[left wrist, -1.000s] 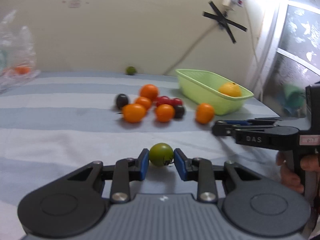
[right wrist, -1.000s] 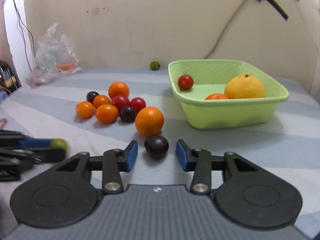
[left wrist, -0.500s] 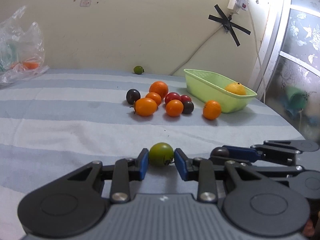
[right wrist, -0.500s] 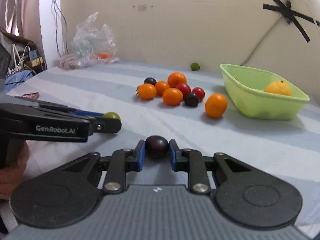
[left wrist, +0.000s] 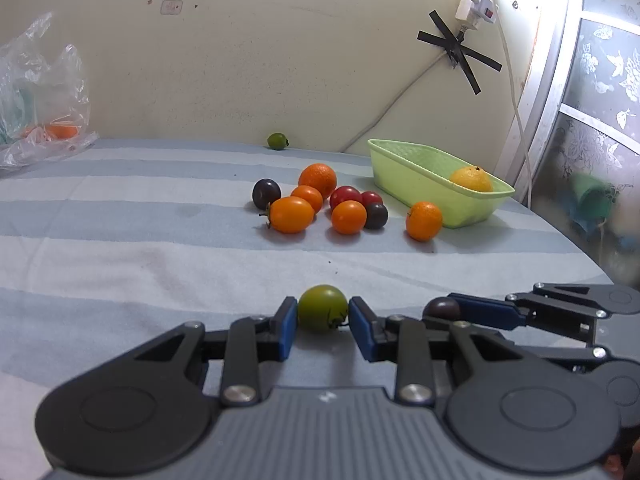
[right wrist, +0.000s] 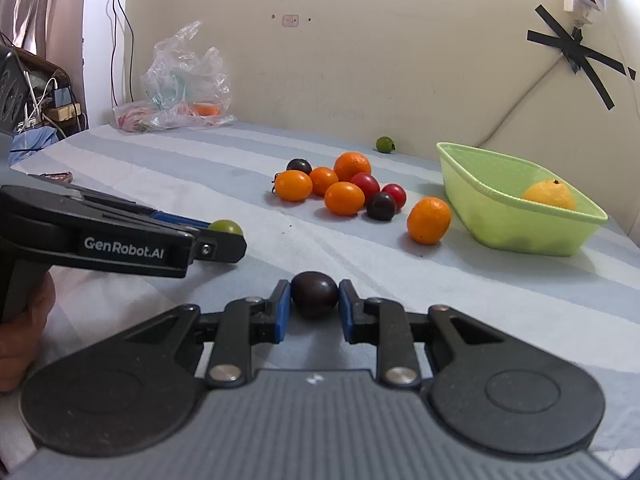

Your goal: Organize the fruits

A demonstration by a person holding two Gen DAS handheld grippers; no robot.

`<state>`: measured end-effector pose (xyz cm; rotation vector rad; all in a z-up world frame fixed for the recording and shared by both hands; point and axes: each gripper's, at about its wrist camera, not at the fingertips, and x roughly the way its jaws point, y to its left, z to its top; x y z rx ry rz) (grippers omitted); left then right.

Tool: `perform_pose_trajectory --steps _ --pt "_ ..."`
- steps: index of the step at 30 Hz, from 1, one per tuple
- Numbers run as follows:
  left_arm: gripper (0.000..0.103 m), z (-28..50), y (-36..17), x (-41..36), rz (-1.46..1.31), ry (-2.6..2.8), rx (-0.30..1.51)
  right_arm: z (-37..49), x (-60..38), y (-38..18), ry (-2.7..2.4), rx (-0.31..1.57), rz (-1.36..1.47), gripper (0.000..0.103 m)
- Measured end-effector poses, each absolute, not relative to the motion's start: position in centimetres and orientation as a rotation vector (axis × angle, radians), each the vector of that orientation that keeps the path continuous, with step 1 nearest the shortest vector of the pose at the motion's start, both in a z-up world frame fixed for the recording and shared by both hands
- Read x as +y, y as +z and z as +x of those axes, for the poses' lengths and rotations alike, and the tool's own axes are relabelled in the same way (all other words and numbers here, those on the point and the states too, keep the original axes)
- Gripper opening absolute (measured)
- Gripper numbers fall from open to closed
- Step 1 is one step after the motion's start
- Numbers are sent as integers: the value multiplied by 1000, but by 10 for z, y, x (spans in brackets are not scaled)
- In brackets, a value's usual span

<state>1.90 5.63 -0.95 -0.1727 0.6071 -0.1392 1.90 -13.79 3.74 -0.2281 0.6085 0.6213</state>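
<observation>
Near the basket, the left wrist view shows the left gripper level over the cloth, clamping a green tomato. From the right wrist, the right gripper pinches a dark tomato short of the basket; "GenRobot.AI" marks the left gripper.

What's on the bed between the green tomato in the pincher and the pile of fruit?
Nothing but bare striped sheet. The left wrist view shows the left gripper holding the green tomato, with open cloth up to the fruit pile.
</observation>
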Motion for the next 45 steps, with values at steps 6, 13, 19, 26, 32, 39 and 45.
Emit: perform_pose_trajectory --steps 6,13,19,26,32,39,45 --pt "29 19 -10 56 -171 -139 607 18 -138 37 619 611 -222 28" --pt "32 15 -7 58 -176 -132 573 19 -138 38 620 616 -213 29" --pt "32 16 -8 58 -175 -134 578 19 -139 38 621 617 -211 29" --pt "36 16 -8 57 -169 -134 584 20 -139 38 623 618 -209 29" --pt "36 16 -8 57 -174 -134 589 20 -139 38 624 621 -202 29" --pt "38 16 -8 58 -175 -134 587 20 -140 38 624 624 -199 29" --pt "38 17 -8 58 -176 -134 590 21 -141 38 630 627 -194 29"
